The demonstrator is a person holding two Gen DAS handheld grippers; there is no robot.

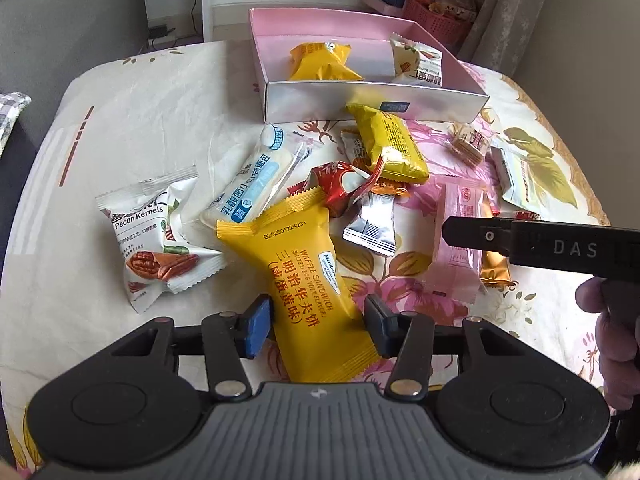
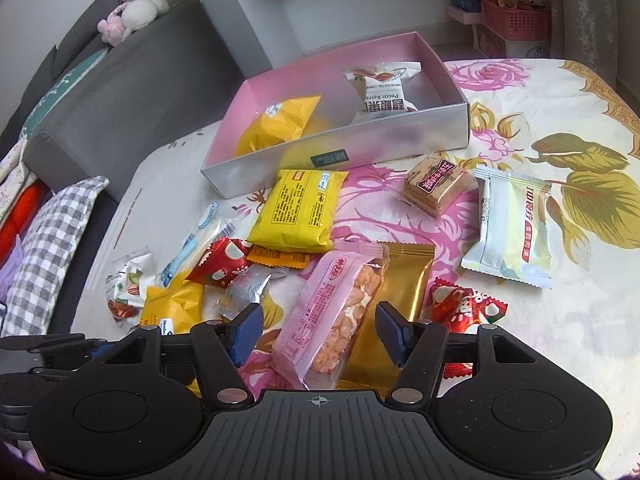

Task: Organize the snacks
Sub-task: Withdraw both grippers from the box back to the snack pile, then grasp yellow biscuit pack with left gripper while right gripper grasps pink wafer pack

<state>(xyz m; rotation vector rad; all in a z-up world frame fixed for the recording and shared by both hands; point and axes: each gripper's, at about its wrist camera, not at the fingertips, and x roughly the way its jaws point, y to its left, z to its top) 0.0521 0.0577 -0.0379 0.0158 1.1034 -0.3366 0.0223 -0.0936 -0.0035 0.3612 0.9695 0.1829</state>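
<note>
Left wrist view: left claw straddles the waffle pack; pads seem to touch its edges, likely grasping.
Right wrist view: right claw brackets the pink pack on the table; gaps visible, so released.
Box: beyond, holding two snacks.
Technique: clench squarely mid-pack, lift clear of the gold pack.

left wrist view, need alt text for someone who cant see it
The left gripper straddles a yellow waffle sandwich packet lying on a floral tablecloth, among scattered wrapped snacks. Behind them, a pink box holds a yellow packet and a white pecan packet. The right gripper reaches in from the right.
</note>
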